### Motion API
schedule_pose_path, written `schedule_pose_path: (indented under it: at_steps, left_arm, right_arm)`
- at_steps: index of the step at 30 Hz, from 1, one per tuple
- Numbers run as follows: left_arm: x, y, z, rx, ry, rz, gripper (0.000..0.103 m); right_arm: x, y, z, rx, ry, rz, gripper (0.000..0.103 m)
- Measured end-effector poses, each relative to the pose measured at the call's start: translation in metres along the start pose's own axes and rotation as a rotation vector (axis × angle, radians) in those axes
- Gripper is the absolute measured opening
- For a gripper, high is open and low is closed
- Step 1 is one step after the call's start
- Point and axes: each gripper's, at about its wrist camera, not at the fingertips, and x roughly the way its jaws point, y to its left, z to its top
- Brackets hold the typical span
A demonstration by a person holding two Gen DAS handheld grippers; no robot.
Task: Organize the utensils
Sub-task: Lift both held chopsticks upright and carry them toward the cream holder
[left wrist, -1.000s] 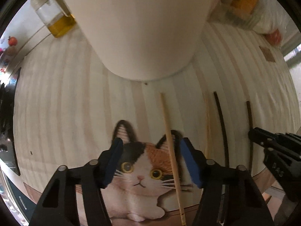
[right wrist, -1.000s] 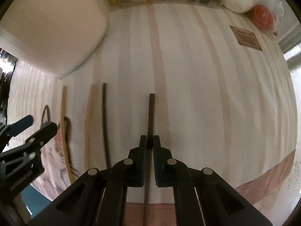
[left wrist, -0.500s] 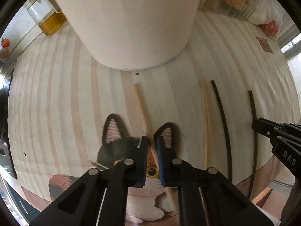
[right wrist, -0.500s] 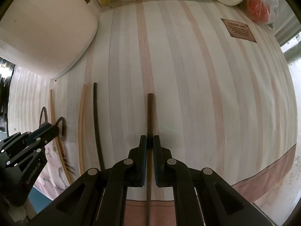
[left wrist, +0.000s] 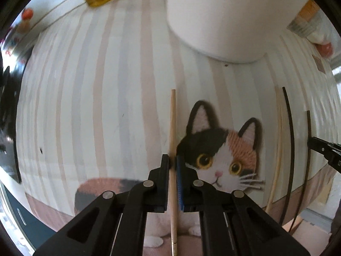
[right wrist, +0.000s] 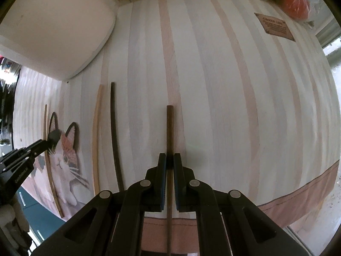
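1. Where the striped cloth (right wrist: pixel 213 85) covers the worktop, a white container (left wrist: pixel 230 17) stands at its far edge.
2. Left gripper (left wrist: pixel 173 160) is clamped on a light wooden chopstick (left wrist: pixel 172 128) beside the cat print (left wrist: pixel 221 149).
3. Right gripper (right wrist: pixel 169 160) is clamped on a dark chopstick (right wrist: pixel 169 128).
4. Two more chopsticks (right wrist: pixel 104 136) lie between the grippers.

The left tool (left wrist: pixel 173 162) fills the bottom of its frame with two matte black, angular arms cut through by triangular openings, each carrying round silver pivot pins, and its fingers (left wrist: pixel 180 183) are faced with blue pads. The right tool (right wrist: pixel 169 162) has the same black arms, silver pins and blue-lined fingers. At the left edge of the right wrist view, the left tool's black body bears small white lettering.
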Motion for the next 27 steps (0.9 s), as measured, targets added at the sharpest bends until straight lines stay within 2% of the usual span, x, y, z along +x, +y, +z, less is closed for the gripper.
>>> schedule_pose_path:
  at_steps: [5,7,8,10,14,18,19,24,27]
  left_arm:
    - [0.005,0.022,-0.002,-0.025,0.021,-0.040,0.007]
    - [0.008,0.030,0.007,-0.016,0.034,-0.044,0.009]
    - [0.011,0.029,0.023,-0.010,0.039,-0.045,0.009]
    - [0.012,0.032,0.030,-0.007,0.043,-0.049,0.009]
    - [0.009,0.032,0.039,-0.016,0.037,-0.050,0.009]
    - [0.015,0.021,0.039,0.017,0.025,-0.022,0.009]
    - [0.014,0.017,0.040,0.016,0.020,-0.020,0.005]
    - [0.010,0.012,0.034,0.019,-0.023,0.000,0.004]
    - [-0.010,0.009,0.025,0.014,-0.066,-0.006,0.004]
  right_arm:
    - [0.001,-0.004,0.015,0.021,0.013,0.015,0.007]
    - [0.003,-0.004,0.025,0.021,0.025,0.005,0.007]
    - [0.005,-0.004,0.032,0.018,0.030,-0.004,0.007]
    - [0.006,-0.003,0.038,0.009,0.033,-0.020,0.007]
    - [0.006,0.003,0.051,0.009,0.027,-0.040,0.007]
    - [0.007,0.010,0.057,-0.001,0.011,-0.065,0.008]
    - [0.007,0.012,0.058,-0.005,0.008,-0.070,0.007]
    - [0.006,0.026,0.051,-0.011,-0.023,-0.058,0.006]
    - [-0.012,0.017,0.040,-0.013,-0.074,-0.027,0.006]
